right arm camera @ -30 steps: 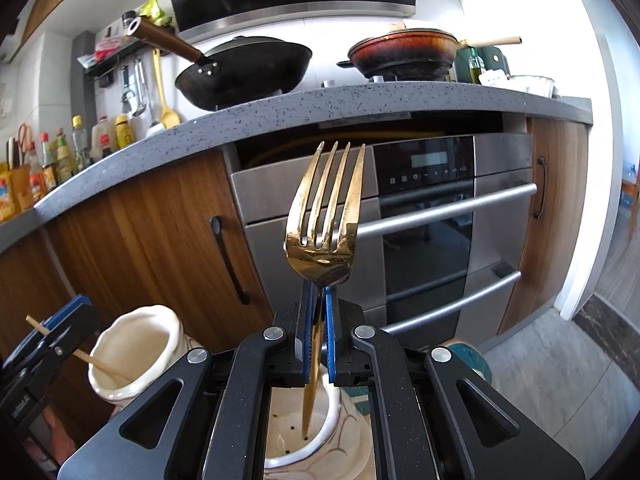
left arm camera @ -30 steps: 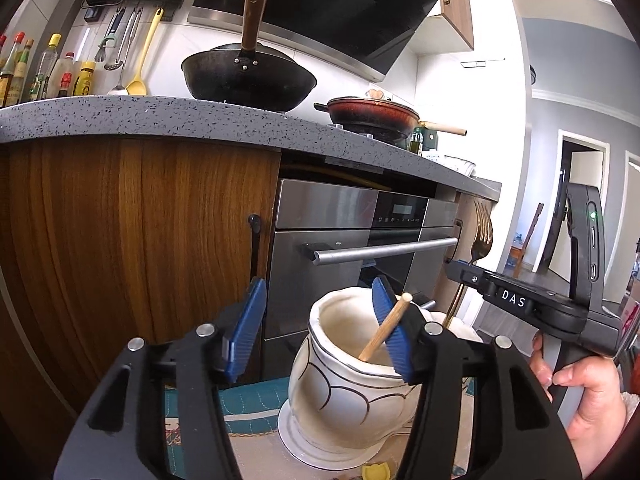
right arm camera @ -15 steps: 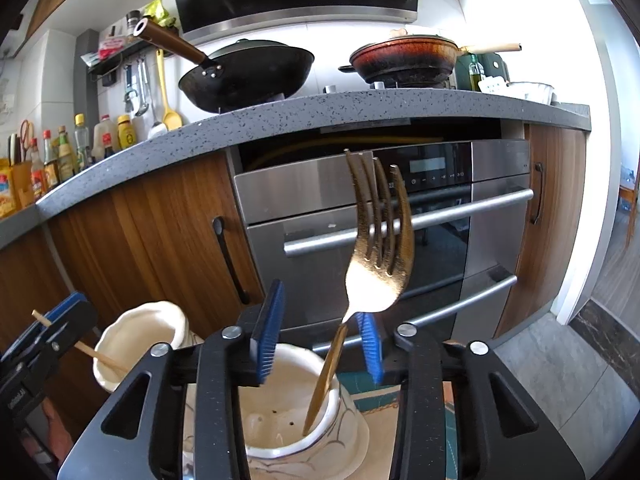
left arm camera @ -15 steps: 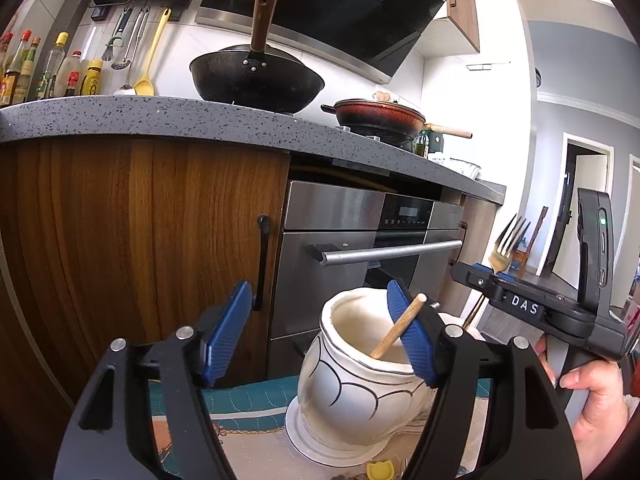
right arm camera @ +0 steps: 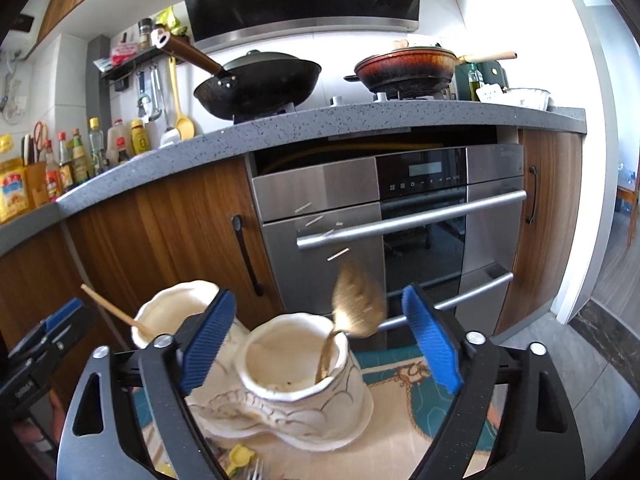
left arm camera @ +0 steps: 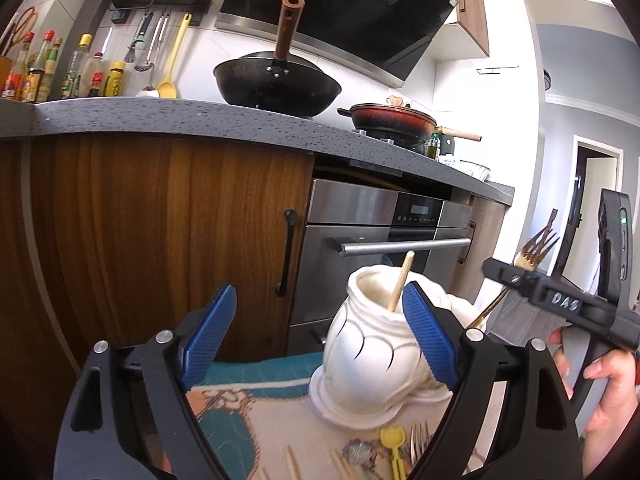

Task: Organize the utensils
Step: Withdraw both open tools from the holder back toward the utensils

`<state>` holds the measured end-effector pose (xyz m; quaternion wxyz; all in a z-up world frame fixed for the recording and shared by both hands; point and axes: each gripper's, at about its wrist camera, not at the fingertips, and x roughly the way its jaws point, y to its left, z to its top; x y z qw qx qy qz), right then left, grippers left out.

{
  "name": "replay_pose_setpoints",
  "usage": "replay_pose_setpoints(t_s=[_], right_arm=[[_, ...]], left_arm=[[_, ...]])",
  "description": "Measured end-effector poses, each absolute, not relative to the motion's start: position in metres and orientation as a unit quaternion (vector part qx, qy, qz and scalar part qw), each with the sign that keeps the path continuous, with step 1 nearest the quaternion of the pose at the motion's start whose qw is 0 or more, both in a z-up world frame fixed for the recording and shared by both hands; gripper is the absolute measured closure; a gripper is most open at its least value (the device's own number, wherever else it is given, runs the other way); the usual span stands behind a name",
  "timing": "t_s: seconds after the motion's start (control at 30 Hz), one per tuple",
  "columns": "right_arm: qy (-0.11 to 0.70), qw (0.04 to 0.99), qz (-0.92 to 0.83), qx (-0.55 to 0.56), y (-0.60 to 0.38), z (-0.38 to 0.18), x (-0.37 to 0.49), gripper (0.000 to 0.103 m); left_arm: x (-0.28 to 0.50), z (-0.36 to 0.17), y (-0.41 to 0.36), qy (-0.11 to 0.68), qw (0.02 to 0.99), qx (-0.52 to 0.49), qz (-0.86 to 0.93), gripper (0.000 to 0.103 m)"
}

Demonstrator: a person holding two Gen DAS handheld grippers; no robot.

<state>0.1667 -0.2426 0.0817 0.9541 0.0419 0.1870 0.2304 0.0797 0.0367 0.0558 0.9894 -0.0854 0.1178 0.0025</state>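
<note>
Right gripper: spread, empty.
Left gripper: spread, empty.
Fork: handle in pot, leaning right.
Nearest loose utensils: below left gripper.

We see a glazed white ceramic holder, a shiny gold metal fork, ribbed blue pads and a wooden chopstick.

Fork in right pot; chopstick left.
</note>
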Motion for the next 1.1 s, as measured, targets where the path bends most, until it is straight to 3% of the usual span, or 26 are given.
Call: replay_pose_setpoints(t_s=[0.73,1.1], right_arm=[[0.22,0.95,0.219,0.045,-0.27,0.046,0.097,0.008],[0.267,0.934,0.235,0.024,-0.259,0.017,0.095,0.008]], left_arm=[[0.017,0.017,0.053,0.175,0.979,-0.101,0.033,0.014],[0.003,-0.012,0.038,0.287,0.955,-0.052,0.059,0.014]])
